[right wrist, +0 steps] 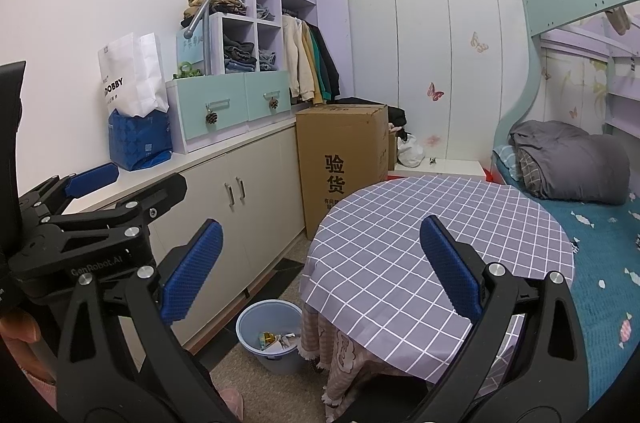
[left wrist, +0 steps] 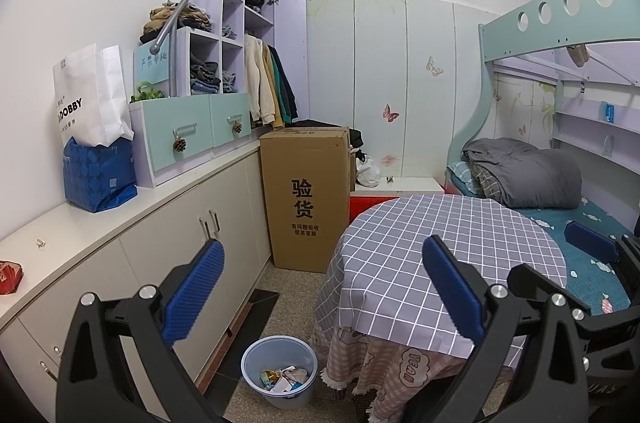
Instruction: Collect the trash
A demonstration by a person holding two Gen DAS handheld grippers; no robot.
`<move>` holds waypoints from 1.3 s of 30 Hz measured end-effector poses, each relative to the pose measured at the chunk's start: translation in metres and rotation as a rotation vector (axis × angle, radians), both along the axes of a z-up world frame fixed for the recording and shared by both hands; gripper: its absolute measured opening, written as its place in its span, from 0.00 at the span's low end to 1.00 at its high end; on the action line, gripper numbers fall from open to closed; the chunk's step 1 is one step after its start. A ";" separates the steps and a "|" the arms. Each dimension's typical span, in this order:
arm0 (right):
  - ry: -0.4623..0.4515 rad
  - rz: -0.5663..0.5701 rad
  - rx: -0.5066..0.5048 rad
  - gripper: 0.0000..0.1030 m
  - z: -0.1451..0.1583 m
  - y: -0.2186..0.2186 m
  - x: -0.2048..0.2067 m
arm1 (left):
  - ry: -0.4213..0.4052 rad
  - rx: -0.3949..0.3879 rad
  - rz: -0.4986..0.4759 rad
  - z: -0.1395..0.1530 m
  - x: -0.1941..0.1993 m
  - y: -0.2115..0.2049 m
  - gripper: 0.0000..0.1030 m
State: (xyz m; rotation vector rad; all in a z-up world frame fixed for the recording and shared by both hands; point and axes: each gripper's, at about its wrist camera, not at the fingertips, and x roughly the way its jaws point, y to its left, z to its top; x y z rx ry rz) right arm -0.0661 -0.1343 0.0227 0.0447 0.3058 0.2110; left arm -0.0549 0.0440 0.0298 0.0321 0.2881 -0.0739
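Right gripper [right wrist: 320, 267] held wide, blue pads empty, over the near edge of a round table [right wrist: 432, 247] with a grey checked cloth. Left gripper [right wrist: 120, 179] at the left edge, also spread, nothing between its fingers. Blue bin [right wrist: 256, 323] on the floor just beside the table, wrappers inside. Cardboard box [right wrist: 340, 159] stands behind, against white cabinets [right wrist: 240, 191].

Round table [left wrist: 448, 255] at centre. Bin [left wrist: 279, 375] on floor just left of table, trash [left wrist: 282, 377] inside. Cabinet run [left wrist: 168, 235] along left wall. Cardboard box [left wrist: 306, 195] behind bin. Bunk bed [left wrist: 560, 179] right of table.
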 end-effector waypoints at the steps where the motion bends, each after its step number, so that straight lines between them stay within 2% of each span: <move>1: 0.001 0.001 0.000 0.94 0.000 0.000 0.000 | 0.000 0.002 0.001 0.000 0.000 0.000 0.94; 24: 0.019 0.009 0.011 0.94 -0.005 -0.004 0.000 | 0.006 0.006 -0.002 -0.001 0.002 0.006 0.94; 39: 0.036 0.009 0.022 0.94 -0.012 -0.005 0.006 | 0.021 0.014 -0.007 -0.014 0.006 0.014 0.94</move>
